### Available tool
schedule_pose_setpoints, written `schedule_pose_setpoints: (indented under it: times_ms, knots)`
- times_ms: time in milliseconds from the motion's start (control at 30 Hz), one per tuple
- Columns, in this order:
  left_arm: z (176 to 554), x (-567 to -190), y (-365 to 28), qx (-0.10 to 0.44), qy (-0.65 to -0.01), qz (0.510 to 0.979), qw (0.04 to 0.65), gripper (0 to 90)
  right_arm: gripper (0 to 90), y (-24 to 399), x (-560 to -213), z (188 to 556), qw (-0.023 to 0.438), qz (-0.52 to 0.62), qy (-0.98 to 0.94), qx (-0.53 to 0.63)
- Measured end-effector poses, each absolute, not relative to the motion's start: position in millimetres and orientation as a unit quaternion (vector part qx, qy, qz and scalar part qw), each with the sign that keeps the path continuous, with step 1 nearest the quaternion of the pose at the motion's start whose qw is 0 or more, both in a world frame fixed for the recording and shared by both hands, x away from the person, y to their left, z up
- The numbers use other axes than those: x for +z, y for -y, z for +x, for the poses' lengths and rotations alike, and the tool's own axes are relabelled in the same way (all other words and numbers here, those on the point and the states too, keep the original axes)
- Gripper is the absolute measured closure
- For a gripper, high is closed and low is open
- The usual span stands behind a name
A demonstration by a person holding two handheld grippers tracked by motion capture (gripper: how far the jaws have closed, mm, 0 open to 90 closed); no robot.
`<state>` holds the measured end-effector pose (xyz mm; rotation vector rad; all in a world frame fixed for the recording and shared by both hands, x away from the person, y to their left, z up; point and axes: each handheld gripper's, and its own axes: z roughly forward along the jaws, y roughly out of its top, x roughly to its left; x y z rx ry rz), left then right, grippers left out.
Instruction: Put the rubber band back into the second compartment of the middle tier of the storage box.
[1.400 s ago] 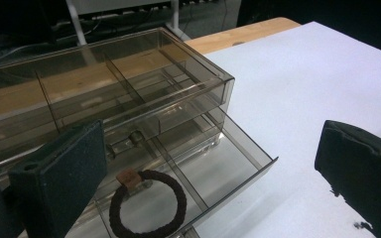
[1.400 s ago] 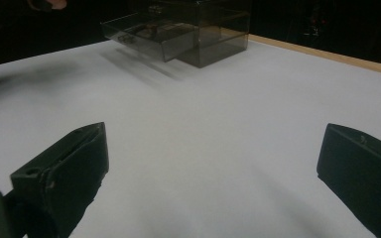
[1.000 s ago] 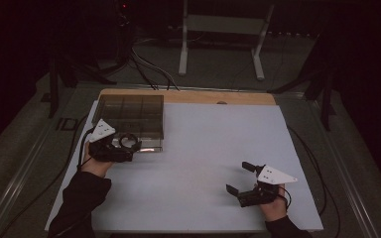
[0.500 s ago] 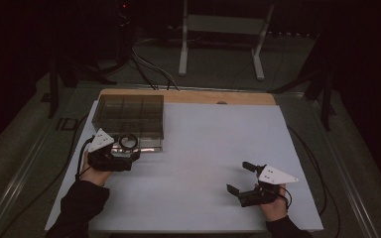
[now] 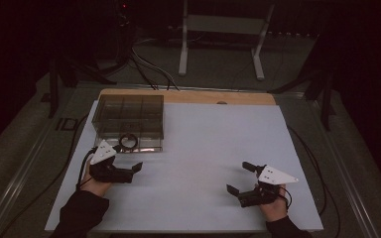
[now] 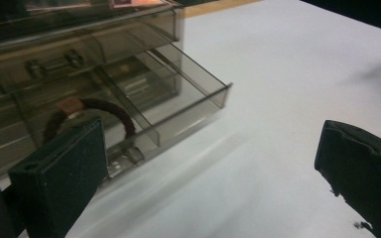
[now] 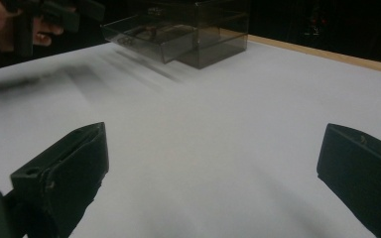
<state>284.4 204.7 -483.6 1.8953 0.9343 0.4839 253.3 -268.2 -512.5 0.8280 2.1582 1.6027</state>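
left gripper (image 5: pixel 138 167) spread wide, gripping nothing, just near of the smoky clear drawer box (image 5: pixel 129 116) at far left. pulled-out drawer (image 6: pixel 144 104) with a dark ring (image 5: pixel 127 142) inside. right gripper (image 5: pixel 239 177) likewise wide, over bare white table (image 5: pixel 203 148), near right.

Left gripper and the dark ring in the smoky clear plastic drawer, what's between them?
In the high view, bare white tabletop and the drawer front wall separate left gripper from ring.
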Motion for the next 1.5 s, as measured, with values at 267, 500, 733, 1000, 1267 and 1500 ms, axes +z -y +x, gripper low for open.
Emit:
schedule_pose_setpoints:
  times_ms: [267, 500, 733, 1000, 1267, 1500]
  knots:
    - [275.0, -491.5, -202.0, 0.191, -0.368, 0.781, 0.468, 0.9, 0.0, 267.8, -512.5, 252.5, 0.163, 0.289, -0.759, 0.56]
    - [267.0, -502.2, -203.4, 0.185, -0.371, 0.784, 0.461, 0.9, 0.0, 267.6, -512.5, 252.3, 0.163, 0.288, -0.76, 0.56]
    - [260.5, -509.1, -209.4, 0.178, -0.368, 0.779, 0.476, 0.8, 0.0, 267.5, -512.5, 252.2, 0.162, 0.288, -0.76, 0.559]
    - [248.1, -515.1, -217.2, 0.179, -0.355, 0.781, 0.482, 0.9, 0.0, 267.4, -513.1, 252.1, 0.16, 0.288, -0.761, 0.558]
    - [238.4, -520.4, -229.6, 0.176, -0.366, 0.775, 0.485, 0.9, 0.0, 267.0, -513.0, 252.2, 0.159, 0.286, -0.762, 0.559]
    - [236.6, -524.6, -231.2, 0.174, -0.372, 0.773, 0.484, 0.9, 0.0, 266.4, -513.3, 252.9, 0.157, 0.286, -0.763, 0.559]
